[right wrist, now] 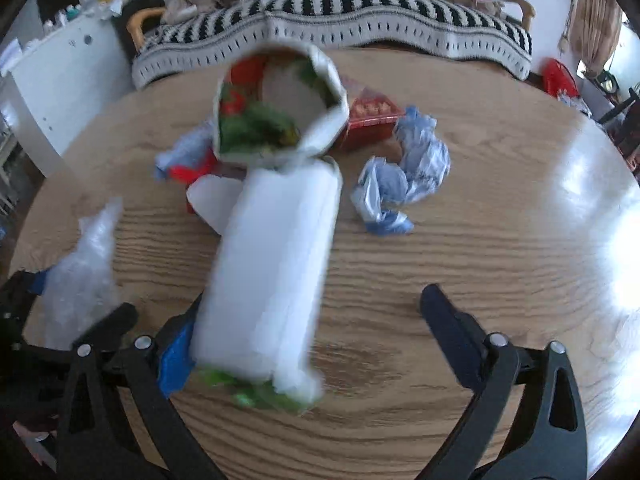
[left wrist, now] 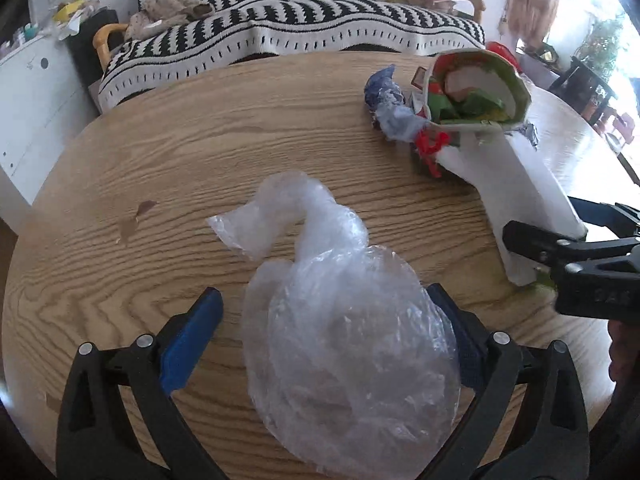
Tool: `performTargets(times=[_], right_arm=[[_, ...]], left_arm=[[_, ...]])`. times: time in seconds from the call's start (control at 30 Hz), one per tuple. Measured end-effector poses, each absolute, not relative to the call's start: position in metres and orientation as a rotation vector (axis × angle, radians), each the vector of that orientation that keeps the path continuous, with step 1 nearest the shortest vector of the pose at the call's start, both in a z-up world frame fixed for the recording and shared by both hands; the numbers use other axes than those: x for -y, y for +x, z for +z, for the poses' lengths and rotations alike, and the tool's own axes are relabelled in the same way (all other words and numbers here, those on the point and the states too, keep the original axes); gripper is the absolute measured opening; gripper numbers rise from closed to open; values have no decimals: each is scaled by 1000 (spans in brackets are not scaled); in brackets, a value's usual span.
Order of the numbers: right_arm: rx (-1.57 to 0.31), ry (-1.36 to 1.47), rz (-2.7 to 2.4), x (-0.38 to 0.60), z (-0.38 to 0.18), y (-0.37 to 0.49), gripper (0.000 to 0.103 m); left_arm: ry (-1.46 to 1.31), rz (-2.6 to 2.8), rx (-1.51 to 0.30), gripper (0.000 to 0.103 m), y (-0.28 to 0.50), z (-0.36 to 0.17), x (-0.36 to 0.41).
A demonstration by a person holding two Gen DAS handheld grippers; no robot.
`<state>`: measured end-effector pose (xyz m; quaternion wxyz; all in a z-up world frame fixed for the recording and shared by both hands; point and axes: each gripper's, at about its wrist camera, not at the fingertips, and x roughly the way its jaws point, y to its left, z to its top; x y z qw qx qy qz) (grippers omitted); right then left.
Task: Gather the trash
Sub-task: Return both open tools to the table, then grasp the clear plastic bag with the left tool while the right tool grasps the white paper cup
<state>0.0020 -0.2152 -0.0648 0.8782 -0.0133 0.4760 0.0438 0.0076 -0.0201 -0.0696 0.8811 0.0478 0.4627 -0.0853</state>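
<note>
A crumpled clear plastic bag [left wrist: 340, 320] lies on the round wooden table [left wrist: 160, 168] between the fingers of my left gripper [left wrist: 328, 328], which is open around it. My right gripper [right wrist: 312, 332] is open, with a white paper bag [right wrist: 272, 264] lying between its fingers against the left one. The bag's open mouth [right wrist: 276, 108] holds green and red wrappers. It also shows in the left wrist view [left wrist: 516, 184]. Crumpled blue-grey plastic [right wrist: 404, 176] and a red box [right wrist: 372, 120] lie beyond it.
A bench with a black-and-white striped blanket [left wrist: 288, 28] stands behind the table. A white cabinet [left wrist: 28, 92] is at the left. More blue plastic [left wrist: 388, 96] and a red scrap [left wrist: 430, 148] lie beside the paper bag.
</note>
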Motion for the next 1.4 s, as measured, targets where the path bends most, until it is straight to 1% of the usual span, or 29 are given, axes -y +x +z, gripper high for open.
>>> performTargets(times=[0.17, 0.37, 0.43, 0.47, 0.5, 0.53, 0.57, 0.6, 0.67, 0.73, 0.77, 0.8, 0.83, 0.93, 1.03, 1.4], right_arm=[[-931, -48, 110, 214, -71, -4, 98], [-931, -63, 162, 221, -68, -7, 98], [-922, -59, 167, 224, -66, -9, 95], [-904, -56, 170, 226, -64, -12, 82], [-892, -51, 180, 227, -62, -14, 62], [-884, -46, 186, 228, -60, -15, 52], [-884, -31, 185, 230, -60, -16, 46], [-883, -13, 187, 233, -59, -16, 42], [-884, 10, 187, 236, -57, -17, 38], [-884, 29, 184, 239, -57, -18, 37], [-885, 35, 182, 240, -56, -18, 36], [-885, 46, 179, 242, -56, -19, 35], [-883, 58, 178, 243, -55, -21, 35], [-868, 89, 173, 248, -52, -25, 35], [-855, 112, 171, 253, -50, -28, 35], [-868, 198, 153, 266, -50, -27, 36]], left_arm=[[89, -157, -938, 97, 8, -71, 20], [82, -150, -941, 97, 11, -71, 19], [78, -145, -947, 97, 12, -71, 19], [77, -140, -945, 97, 12, -71, 19], [77, -137, -942, 97, 10, -71, 20], [76, -137, -935, 96, 9, -71, 20], [77, -140, -929, 96, 9, -71, 21], [78, -143, -925, 93, 8, -71, 21], [84, -162, -907, 83, 2, -69, 24], [95, -185, -888, 65, -2, -68, 27], [101, -196, -881, 60, -4, -67, 27], [108, -207, -870, 44, -6, -66, 29], [115, -201, -862, 26, -7, -66, 29], [105, -165, -858, 9, -6, -65, 24], [71, -156, -859, 6, -5, -65, 17], [48, -154, -867, 6, -3, -64, 12]])
